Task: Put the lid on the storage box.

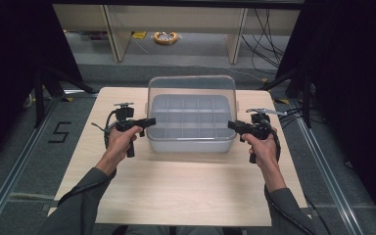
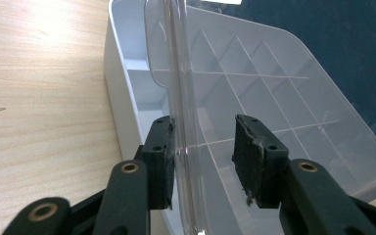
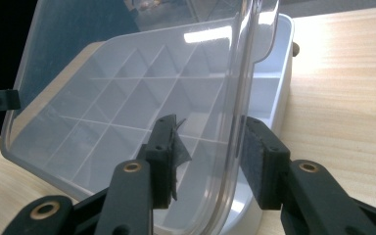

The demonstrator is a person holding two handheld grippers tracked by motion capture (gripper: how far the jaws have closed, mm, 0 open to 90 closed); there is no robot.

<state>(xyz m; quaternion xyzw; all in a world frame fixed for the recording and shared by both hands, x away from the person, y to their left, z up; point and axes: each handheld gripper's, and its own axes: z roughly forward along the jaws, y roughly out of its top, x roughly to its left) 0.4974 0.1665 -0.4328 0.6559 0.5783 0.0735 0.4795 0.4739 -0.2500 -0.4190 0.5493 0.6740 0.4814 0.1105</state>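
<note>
Clearly, the clear lid (image 1: 192,93) of the white compartment box (image 1: 191,139) stands raised above the box's gridded tray, which sits at the far middle of the wooden table (image 1: 176,191). Along the lid's left edge, the left gripper (image 2: 203,159) straddles the rim: the rim (image 2: 181,122) lies against one pad while the other pad stands apart, so the jaws are parted, not clamped. At the opposite side, the right gripper (image 3: 208,164) likewise has the lid's curved edge (image 3: 240,98) between its jaws, near one pad, with a visible gap to the other. Both hands (image 1: 122,139) come in from the near side, one on each flank of the box.
</note>
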